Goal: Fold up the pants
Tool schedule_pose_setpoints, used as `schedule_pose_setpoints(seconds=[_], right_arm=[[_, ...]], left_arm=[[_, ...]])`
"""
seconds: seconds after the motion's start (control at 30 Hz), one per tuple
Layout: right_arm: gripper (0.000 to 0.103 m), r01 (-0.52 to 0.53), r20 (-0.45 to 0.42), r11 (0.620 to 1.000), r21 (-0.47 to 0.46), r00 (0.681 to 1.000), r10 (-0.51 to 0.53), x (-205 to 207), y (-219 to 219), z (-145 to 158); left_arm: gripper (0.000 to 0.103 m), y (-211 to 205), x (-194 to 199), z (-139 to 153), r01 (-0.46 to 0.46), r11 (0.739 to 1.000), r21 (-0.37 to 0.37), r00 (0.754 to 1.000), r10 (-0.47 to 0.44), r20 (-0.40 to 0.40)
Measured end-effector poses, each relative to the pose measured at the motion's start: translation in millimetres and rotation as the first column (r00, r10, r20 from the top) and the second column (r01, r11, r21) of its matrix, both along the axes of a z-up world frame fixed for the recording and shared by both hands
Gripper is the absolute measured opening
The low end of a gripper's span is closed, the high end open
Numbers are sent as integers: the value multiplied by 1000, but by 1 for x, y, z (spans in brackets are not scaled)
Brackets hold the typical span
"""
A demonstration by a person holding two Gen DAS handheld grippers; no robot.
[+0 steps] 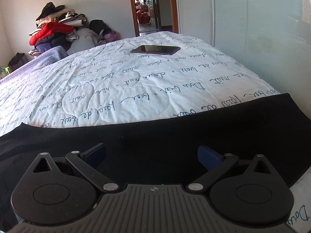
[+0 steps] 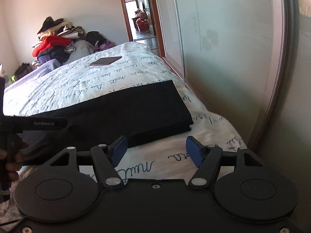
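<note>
Black pants (image 1: 155,134) lie flat across the near part of the bed, folded lengthwise into a long band. In the right wrist view the pants (image 2: 124,112) show two stacked layers at their right end. My left gripper (image 1: 151,155) is open and hovers just over the black fabric, holding nothing. My right gripper (image 2: 155,151) is open and empty, above the white quilt just in front of the pants' near edge, by their right end. The left gripper's body (image 2: 35,124) and the hand holding it show at the left of the right wrist view.
The bed has a white quilt with blue script (image 1: 136,81). A dark phone (image 1: 155,49) lies on it farther back. A heap of clothes (image 1: 56,33) is piled by the far wall. A wardrobe door (image 2: 233,48) stands close along the bed's right side. An open doorway (image 1: 151,7) is beyond.
</note>
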State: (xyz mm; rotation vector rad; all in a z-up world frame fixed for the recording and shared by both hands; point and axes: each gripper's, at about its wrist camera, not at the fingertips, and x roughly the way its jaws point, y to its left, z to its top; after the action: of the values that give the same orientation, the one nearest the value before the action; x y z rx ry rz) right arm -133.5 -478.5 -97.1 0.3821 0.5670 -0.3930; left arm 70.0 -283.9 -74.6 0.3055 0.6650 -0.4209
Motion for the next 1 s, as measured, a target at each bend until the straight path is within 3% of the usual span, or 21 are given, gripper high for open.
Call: schedule_pose_setpoints(seconds=[0.43,0.73,0.9,1.0], right_arm=[[71,65,115,973,220,989,-92,3,-26,-21],[70,146,208,911,387,948,-240,4,-44,-32],[38,195,213,879,436,926,-311,0,-52,-34],[26,198,211,880,431,926,-312,-3,-54,-34]], left_arm=[[102,0,-1,1,15,1000,-8,1000,-15,6],[102,-1,0,-1,16,1000,-17,1000,-16,-15],[102,1,2,5,30,997,-64,999,-31,-14],[101,0,5,9,49,994,-100,995,-57,-76]])
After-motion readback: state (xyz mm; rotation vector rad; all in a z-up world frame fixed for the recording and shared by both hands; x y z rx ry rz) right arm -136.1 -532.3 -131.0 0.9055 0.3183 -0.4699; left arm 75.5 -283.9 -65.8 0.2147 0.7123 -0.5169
